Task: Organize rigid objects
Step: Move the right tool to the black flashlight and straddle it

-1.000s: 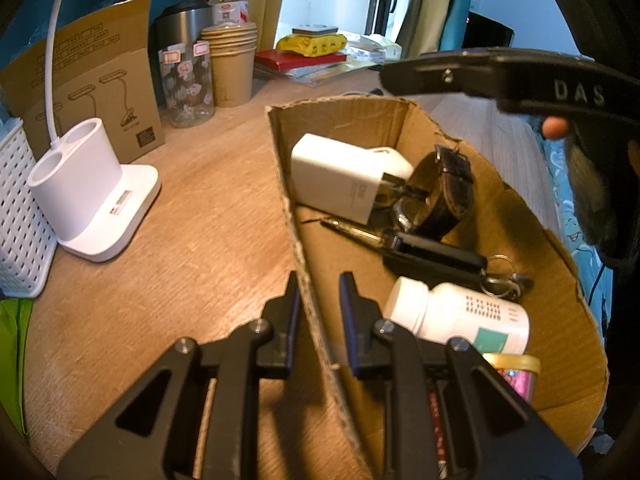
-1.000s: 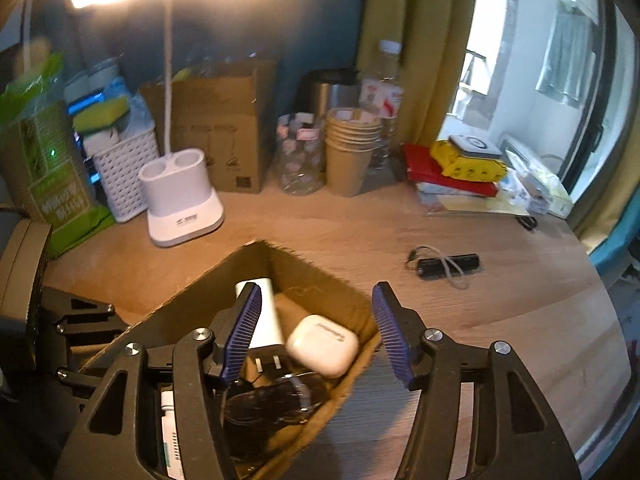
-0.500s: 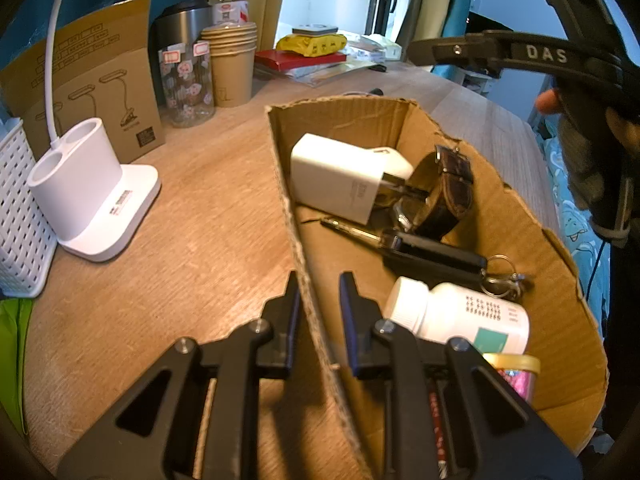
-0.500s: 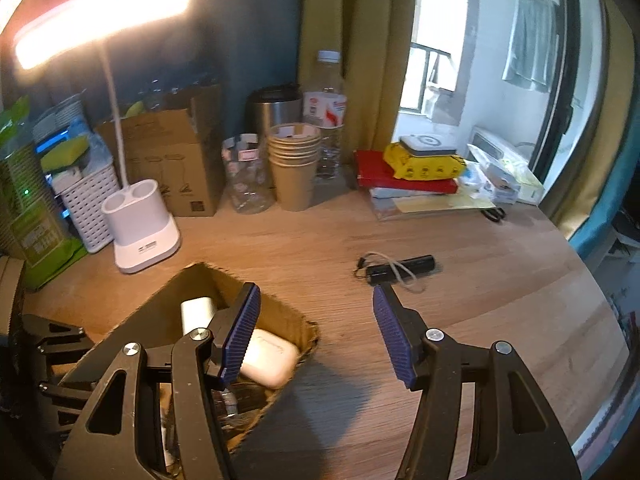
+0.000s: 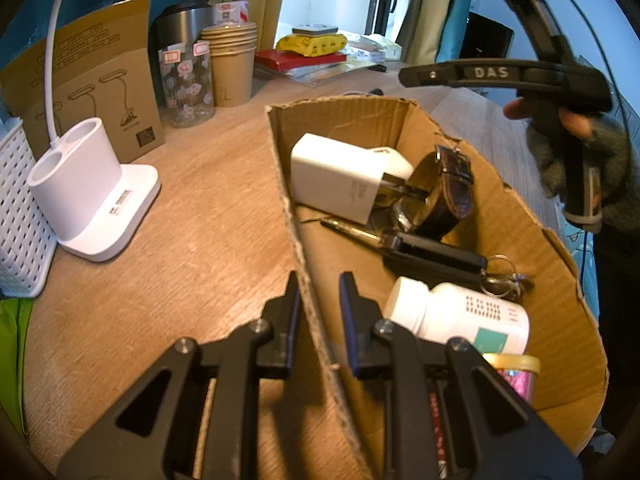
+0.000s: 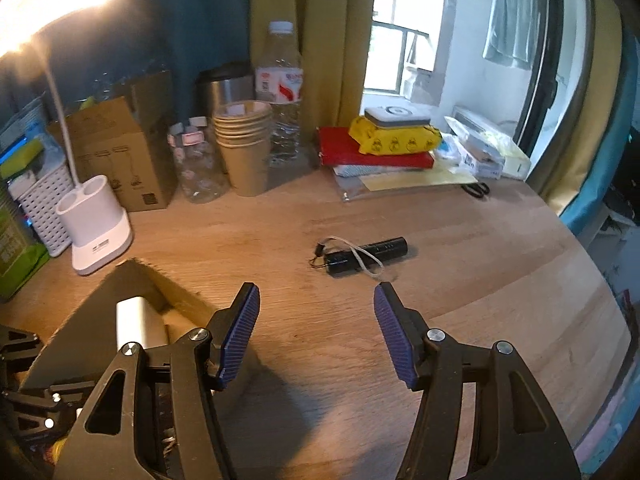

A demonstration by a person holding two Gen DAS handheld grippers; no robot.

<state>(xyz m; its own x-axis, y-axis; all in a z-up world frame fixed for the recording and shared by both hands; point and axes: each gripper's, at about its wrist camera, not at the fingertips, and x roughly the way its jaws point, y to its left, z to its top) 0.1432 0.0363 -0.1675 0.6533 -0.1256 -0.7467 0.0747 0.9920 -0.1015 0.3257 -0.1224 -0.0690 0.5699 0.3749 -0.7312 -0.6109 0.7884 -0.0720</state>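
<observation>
Right tool (image 6: 316, 330) has swung off the box (image 6: 160, 284) toward flashlight (image 6: 366, 256).

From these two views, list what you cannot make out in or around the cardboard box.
- Pink-lidded jar, left wrist view: mostly hidden behind the left gripper and the pill bottle.
- Cardboard box, right wrist view: its contents are cut off by the right gripper, except the white charger.
- Flashlight, right wrist view: markings too small to read.
- Charger label, left wrist view: print too small.
</observation>
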